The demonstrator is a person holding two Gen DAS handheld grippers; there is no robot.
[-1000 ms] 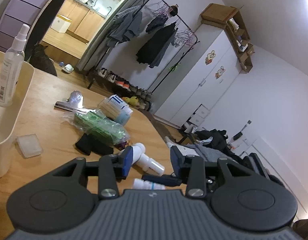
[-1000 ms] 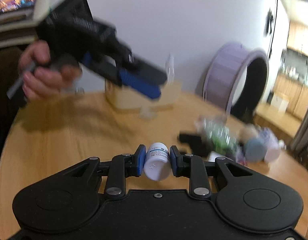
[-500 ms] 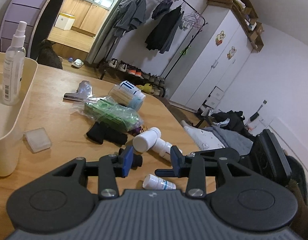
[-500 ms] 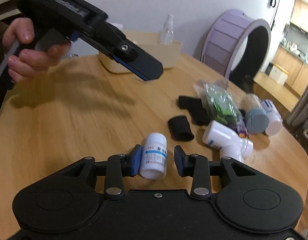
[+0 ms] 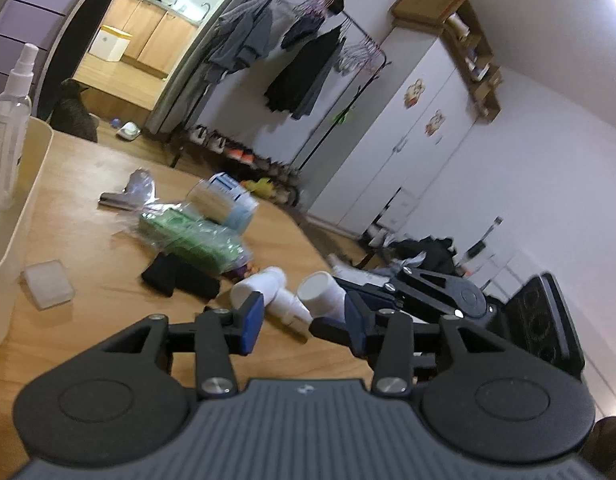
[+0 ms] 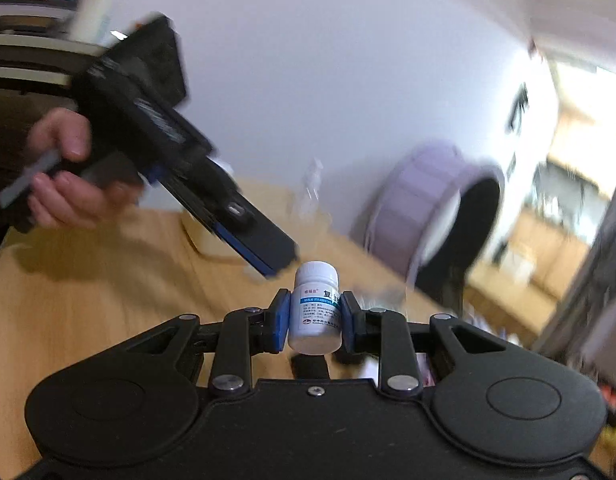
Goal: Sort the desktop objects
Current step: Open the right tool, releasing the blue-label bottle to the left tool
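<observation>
Wooden desk (image 5: 88, 264) is cluttered; right tongs (image 6: 312, 316) pinch a pill bottle (image 6: 315, 312) (keep it level toward the bin (image 5: 16, 208)), left tongs (image 5: 304, 316) gape empty.

My bin (image 5: 26, 184) is cut off at the left edge. Motion blurs the wheel (image 6: 431, 204) and clutter (image 6: 387, 296) behind my bottle (image 6: 315, 308).

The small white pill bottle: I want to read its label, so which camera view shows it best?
The right wrist view. There the small white pill bottle stands close and upright, clamped in the right claw, its blue-banded label facing the camera, though the print is small. The left wrist view shows only its white bottom end, partly hidden behind the left claw.
</observation>
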